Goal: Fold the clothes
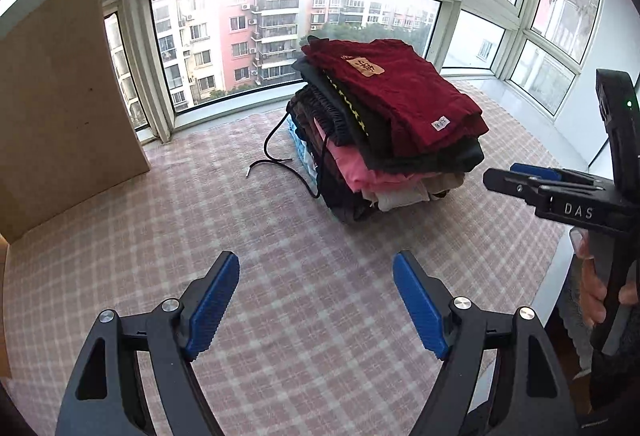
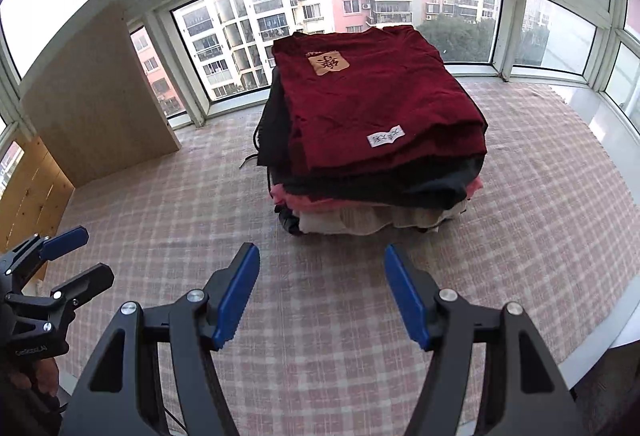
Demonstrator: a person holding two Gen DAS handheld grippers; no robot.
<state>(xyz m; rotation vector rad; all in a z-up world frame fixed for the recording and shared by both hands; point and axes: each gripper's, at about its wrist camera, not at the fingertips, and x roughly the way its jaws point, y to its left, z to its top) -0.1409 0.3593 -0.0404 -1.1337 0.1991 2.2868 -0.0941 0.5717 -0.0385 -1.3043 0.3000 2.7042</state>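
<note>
Since both tools hang empty over the checked cloth (image 1: 240, 203) that covers the counter, the step in hand looks like the pause between garments. The left tool (image 1: 316, 300) has its blue pads spread wide with nothing between them; the right tool (image 2: 320, 292) is spread the same way in its own view, though from the left view its arms look nearly together, so its own view is the one to trust.

The stack of folded clothes (image 2: 372, 155) stands at twelve o'clock from the right tool and about one o'clock from the left, well apart from both. A dark red shirt (image 1: 396, 91) lies on top, with dark, pink and pale layers beneath, and a black drawstring (image 1: 280, 163) trails out at the stack's nine o'clock side. A board (image 1: 68, 107) leans at ten o'clock by the window (image 1: 296, 35).

No unfolded garment shows in either view. To do the next fold well, I would lay the piece flat on the open cloth at six o'clock of the stack, pinch two matching corners, one per tool, and keep clear of the drawstring, which could snag and topple the stack.
</note>
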